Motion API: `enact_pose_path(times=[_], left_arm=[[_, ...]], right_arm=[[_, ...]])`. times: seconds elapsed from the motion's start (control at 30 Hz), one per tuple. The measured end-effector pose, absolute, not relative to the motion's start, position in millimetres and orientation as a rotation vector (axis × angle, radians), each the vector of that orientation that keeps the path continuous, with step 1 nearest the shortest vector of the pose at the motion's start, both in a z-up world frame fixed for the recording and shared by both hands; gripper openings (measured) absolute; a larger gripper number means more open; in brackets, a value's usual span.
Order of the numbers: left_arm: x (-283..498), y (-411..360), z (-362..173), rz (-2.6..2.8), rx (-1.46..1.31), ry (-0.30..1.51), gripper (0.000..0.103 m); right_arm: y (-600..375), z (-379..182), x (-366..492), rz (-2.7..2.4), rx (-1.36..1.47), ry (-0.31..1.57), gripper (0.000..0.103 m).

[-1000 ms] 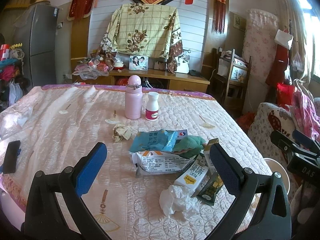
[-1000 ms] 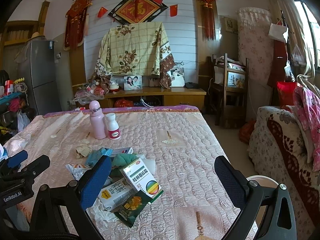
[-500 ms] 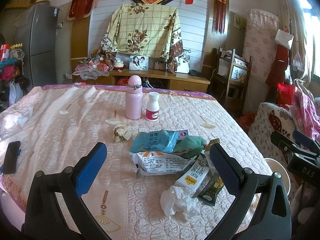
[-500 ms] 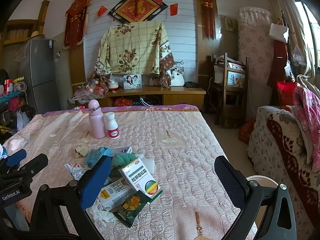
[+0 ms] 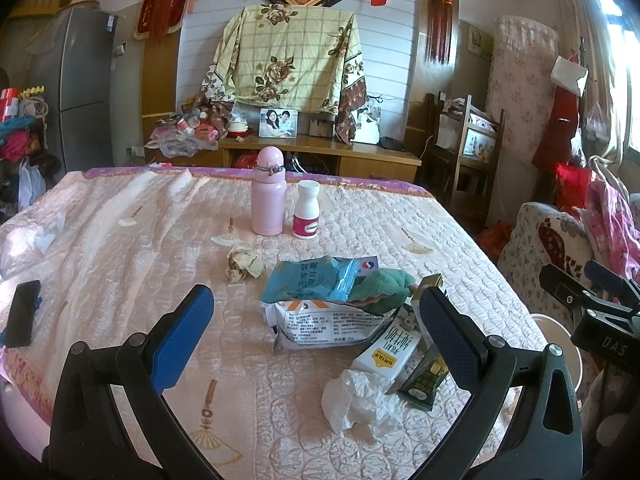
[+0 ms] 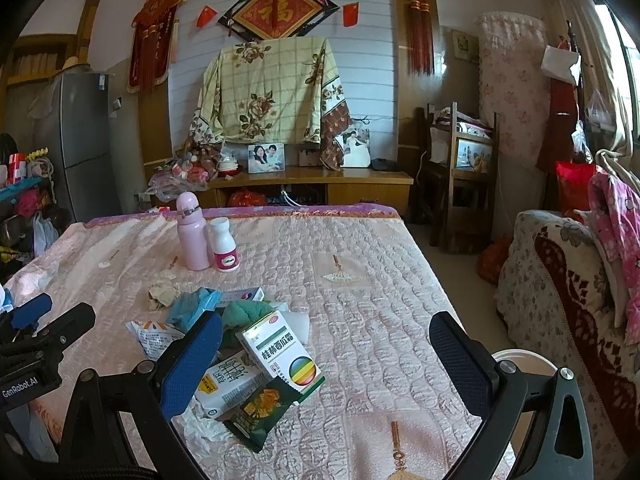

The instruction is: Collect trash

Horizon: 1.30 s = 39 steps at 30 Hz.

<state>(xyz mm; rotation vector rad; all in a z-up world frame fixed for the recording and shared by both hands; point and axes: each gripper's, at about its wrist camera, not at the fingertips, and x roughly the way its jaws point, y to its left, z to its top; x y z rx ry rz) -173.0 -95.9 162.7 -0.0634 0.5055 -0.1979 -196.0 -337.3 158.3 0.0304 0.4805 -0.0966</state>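
I have the bed filling both views, its pink quilt taking up most of the room ahead of me, and as far as I can judge the collecting has not started: nothing is lifted and every scrap lies on the quilt. The trash sits in one heap near the bed's right edge, between my two claws. A white bin stands on the floor just off that edge, so I take it for the drop point, though its inside is hidden from me. My left gripper hangs over the heap with its jaws spread wide and empty; my right gripper is likewise wide and holds nothing, its left finger just in front of the heap. In the heap I make out a white wrapper, a blue bag on top of it, a green cloth, a milk carton, a medicine box leaning on that carton, a dark sachet and a tissue nearest me. A crumpled paper lies apart, toward the pink flask and pill bottle, which I judge are not rubbish. So all of it is left to do, tissue first perhaps.
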Motion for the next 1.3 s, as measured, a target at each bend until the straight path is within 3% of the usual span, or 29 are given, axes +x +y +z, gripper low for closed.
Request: enact_pose_path(times=[1.3], left_arm=[[-150.6, -72.2, 129.9, -0.174, -0.087, 0.606, 0.102]], right_arm=[[-336.5, 124.9, -173.6, -0.096, -0.005, 0.592, 0.103]])
